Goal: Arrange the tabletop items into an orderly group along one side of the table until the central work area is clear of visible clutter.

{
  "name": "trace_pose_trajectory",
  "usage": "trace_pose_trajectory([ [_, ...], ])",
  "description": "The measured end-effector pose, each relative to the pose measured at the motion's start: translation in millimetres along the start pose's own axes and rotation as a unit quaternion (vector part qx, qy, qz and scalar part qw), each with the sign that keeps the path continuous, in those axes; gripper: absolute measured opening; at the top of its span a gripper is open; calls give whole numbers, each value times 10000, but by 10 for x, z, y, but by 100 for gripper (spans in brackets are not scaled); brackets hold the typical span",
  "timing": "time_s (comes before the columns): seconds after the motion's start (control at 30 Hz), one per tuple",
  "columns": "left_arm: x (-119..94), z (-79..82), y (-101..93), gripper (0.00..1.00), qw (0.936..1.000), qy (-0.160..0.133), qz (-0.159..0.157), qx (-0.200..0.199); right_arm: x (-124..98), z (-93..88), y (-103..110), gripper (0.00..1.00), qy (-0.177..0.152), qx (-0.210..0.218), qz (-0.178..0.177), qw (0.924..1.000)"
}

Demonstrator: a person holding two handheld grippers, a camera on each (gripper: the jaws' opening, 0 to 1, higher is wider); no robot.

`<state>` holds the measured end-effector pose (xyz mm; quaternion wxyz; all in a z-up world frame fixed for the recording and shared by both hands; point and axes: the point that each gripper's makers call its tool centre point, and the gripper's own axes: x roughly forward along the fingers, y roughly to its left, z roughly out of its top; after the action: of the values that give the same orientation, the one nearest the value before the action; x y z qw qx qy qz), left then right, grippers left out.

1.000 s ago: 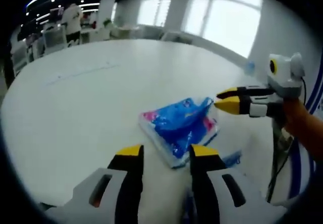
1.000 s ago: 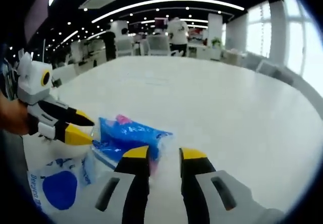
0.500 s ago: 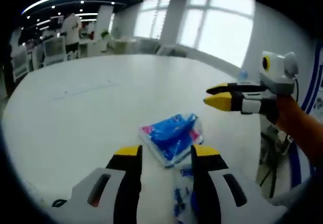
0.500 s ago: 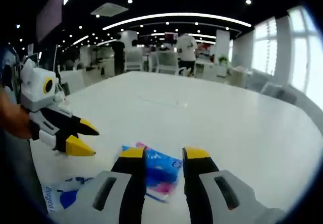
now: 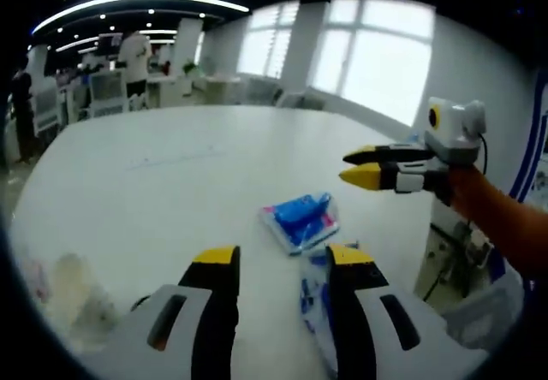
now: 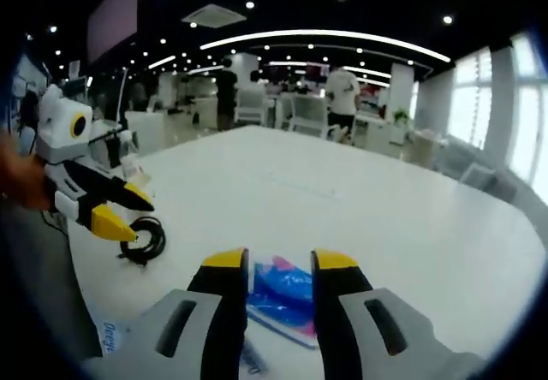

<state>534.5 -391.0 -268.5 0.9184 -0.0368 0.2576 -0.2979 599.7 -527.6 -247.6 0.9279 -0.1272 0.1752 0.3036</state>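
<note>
Now both grippers are backing off the packet

Compared with a second ago, the left gripper (image 5: 281,260) and right gripper (image 6: 280,261), jaws narrowly parted and holding nothing, are sitting farther from the blue packet (image 5: 301,220). Left of it, a black cable (image 6: 142,244) is waiting; a printed pouch (image 5: 317,307) is lying near.

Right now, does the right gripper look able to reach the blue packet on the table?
Probably yes. The right gripper hangs above the blue packet, jaws apart and empty, with nothing between them. The left gripper is off to the side.
</note>
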Motion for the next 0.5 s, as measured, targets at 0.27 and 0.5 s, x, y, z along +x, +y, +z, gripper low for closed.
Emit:
trace_pose_trajectory([
  [0.27, -323, -453, -111, 37, 9975, 611, -37, -364, 50, -44, 219, 28, 161, -148, 296, 9993],
  [0.5, -411, -758, -373, 38, 9912, 1136, -265, -623, 54, -324, 275, 28, 532, -86, 537, 9971],
])
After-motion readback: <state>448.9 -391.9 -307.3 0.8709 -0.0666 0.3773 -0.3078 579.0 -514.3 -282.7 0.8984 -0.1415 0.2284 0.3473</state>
